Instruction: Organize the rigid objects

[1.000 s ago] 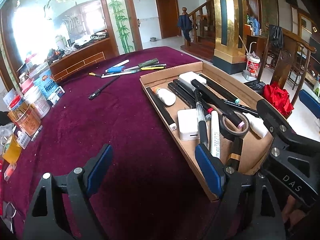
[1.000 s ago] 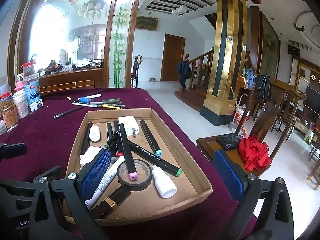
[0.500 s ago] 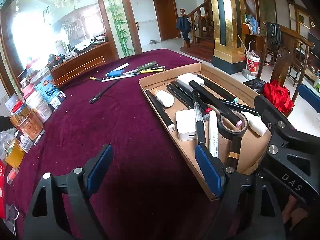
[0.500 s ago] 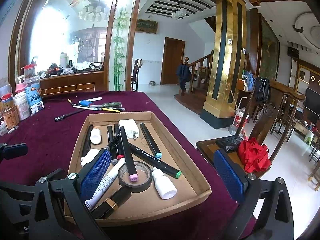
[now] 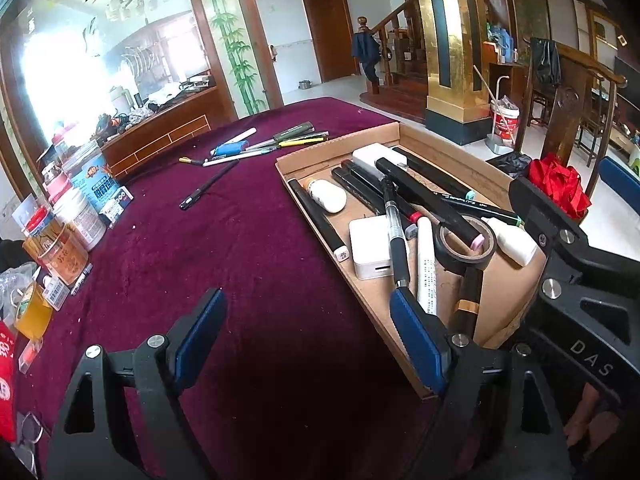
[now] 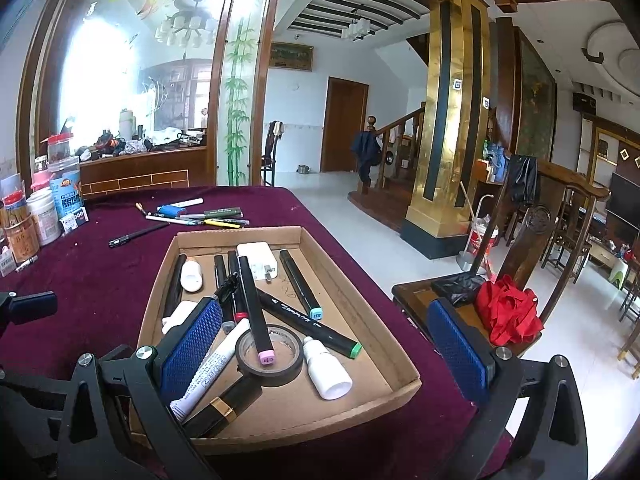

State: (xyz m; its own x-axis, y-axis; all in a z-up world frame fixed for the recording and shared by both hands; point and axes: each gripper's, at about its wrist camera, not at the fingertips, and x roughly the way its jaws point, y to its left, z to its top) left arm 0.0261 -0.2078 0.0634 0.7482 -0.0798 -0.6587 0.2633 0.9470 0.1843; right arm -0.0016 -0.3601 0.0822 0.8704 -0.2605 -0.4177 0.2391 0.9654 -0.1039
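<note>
A shallow cardboard tray point(image 6: 372, 332) point(image 5: 452, 152) on the maroon tablecloth holds several black markers, a black tape roll point(image 6: 269, 356) point(image 5: 466, 242), white bottles, white chargers and a white glue stick. Loose pens point(image 5: 264, 146) point(image 6: 196, 216) and one black pen point(image 5: 208, 190) point(image 6: 134, 237) lie on the cloth beyond the tray. My left gripper point(image 5: 308, 336) is open and empty above the cloth, left of the tray's near corner. My right gripper point(image 6: 332, 344) is open and empty over the tray's near end.
Jars, cans and small boxes point(image 5: 76, 216) point(image 6: 40, 216) crowd the table's left edge. A wooden chair with a red bag point(image 6: 508, 312) stands right of the table. The table's right edge drops to the tiled floor.
Both grippers have drifted slightly back and up; the views shift a little. Nothing was picked up or released.
</note>
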